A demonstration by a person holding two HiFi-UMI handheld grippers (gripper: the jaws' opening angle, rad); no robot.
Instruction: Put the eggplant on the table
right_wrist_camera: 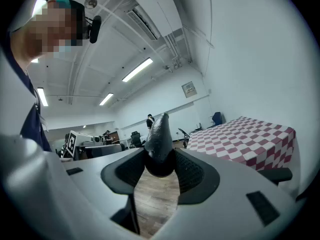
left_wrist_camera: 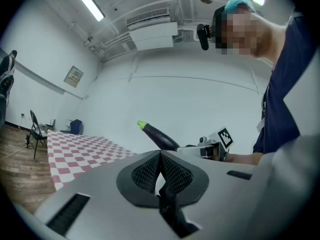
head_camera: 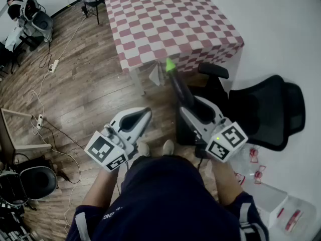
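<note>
Eggplant (head_camera: 179, 86) is what I carry: long, slim and glossy, so dark a purple that it reads near black, with a bright green stem cap at its far tip. Its blunt, rounded end sits between the jaws of my right gripper. The rest sticks out forward in the air, and in the head view the green tip shows against the near edge of the bench.

On the left is a floor (head_camera: 75, 84) of brown wooden planks with thin cables trailing over it. My left gripper (head_camera: 146, 113) is smooth white plastic with black, mesh-textured pads. Its jaws are closed on each other with nothing between them. Its cube bears black-and-white square markers and no words.

Ahead, the bench (head_camera: 170, 19) wears a red-and-white checked cloth that drapes over its edges. My right gripper (head_camera: 196, 104) has the same white shell and marker cube. Its jaws stand fairly wide apart, pressed on either side of the eggplant's base. Just right of it stands a black office chair (head_camera: 273, 109) with a curved back.
</note>
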